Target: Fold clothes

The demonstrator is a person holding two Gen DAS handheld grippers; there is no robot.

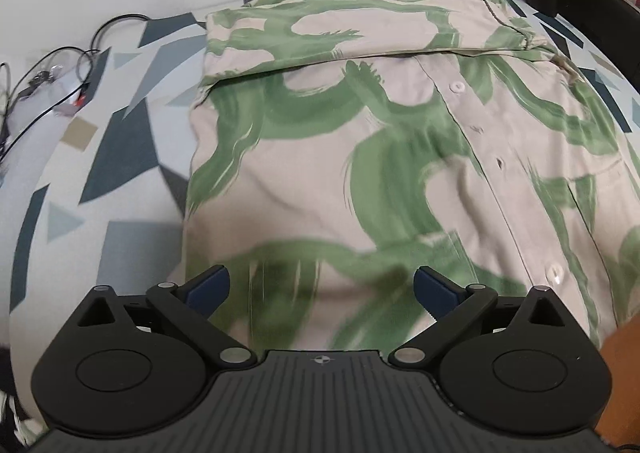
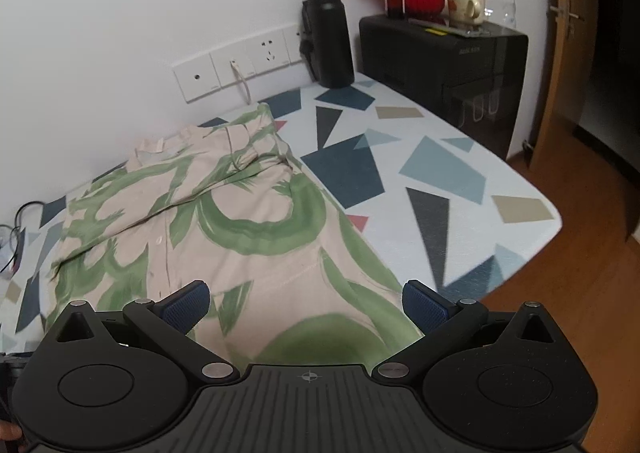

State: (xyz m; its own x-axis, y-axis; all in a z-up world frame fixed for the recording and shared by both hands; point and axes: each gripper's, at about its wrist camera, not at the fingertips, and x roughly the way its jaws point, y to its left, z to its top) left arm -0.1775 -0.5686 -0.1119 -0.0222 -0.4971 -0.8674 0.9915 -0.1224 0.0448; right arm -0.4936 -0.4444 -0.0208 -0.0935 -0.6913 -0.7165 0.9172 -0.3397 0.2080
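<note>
Beige cloth with green brush-strokes fills most of what I see: the shirt (image 1: 360, 141) lies buttoned-side up on the patterned bedsheet (image 2: 440, 173), collar toward the wall, hem toward me. Both sleeves look turned in across the chest, leaving a long narrow panel, so it reads to me as partly folded lengthwise.

Biggest risk, as I judge it: a lift by the hem corners with uneven hands would skew the panel, and the tucked sleeves could slide back out. Thin, slippery-looking fabric like this may also bunch if I pinch only the top layer. A smaller worry is the cables (image 1: 60, 81) lying on the sheet to the left, which a trailing edge might snag.

My left gripper (image 1: 322, 287) hovers over the hem with jaws spread wide, holding nothing. My right gripper (image 2: 306, 305) is likewise agape and empty above the hem's right side.
</note>
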